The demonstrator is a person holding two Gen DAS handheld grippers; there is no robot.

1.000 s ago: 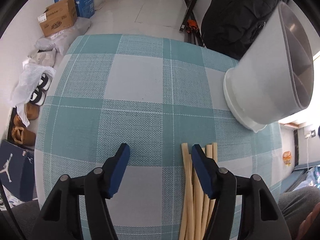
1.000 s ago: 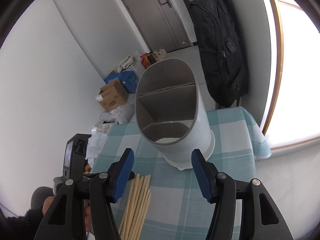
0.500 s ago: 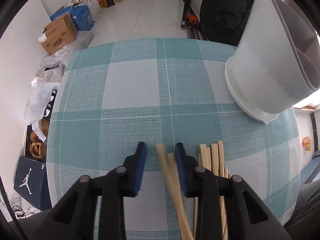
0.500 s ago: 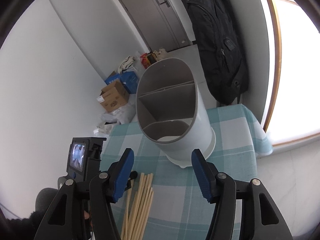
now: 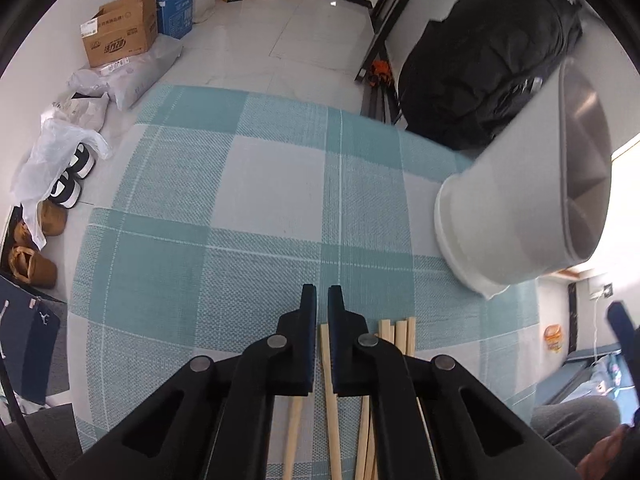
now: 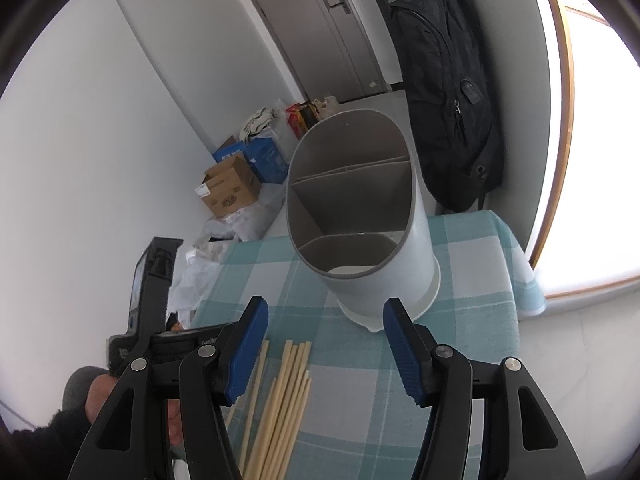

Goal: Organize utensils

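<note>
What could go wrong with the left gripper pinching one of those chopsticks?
1. The left gripper is shut on a thin chopstick near its end; it could swing or slip when lifted.
2. A loose chopstick lies right beside the fingers and might get dragged along.
3. The tall white holder could be knocked if the long stick comes in crooked.

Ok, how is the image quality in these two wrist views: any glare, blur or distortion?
Left wrist view: sharp, but strong fisheye bulges the checked tablecloth and tips the white utensil holder sideways; dark vignette in the corners. Right wrist view: the window at right is blown out to white, while the holder's dividers and the chopsticks stay clear; no motion blur in either.
</note>
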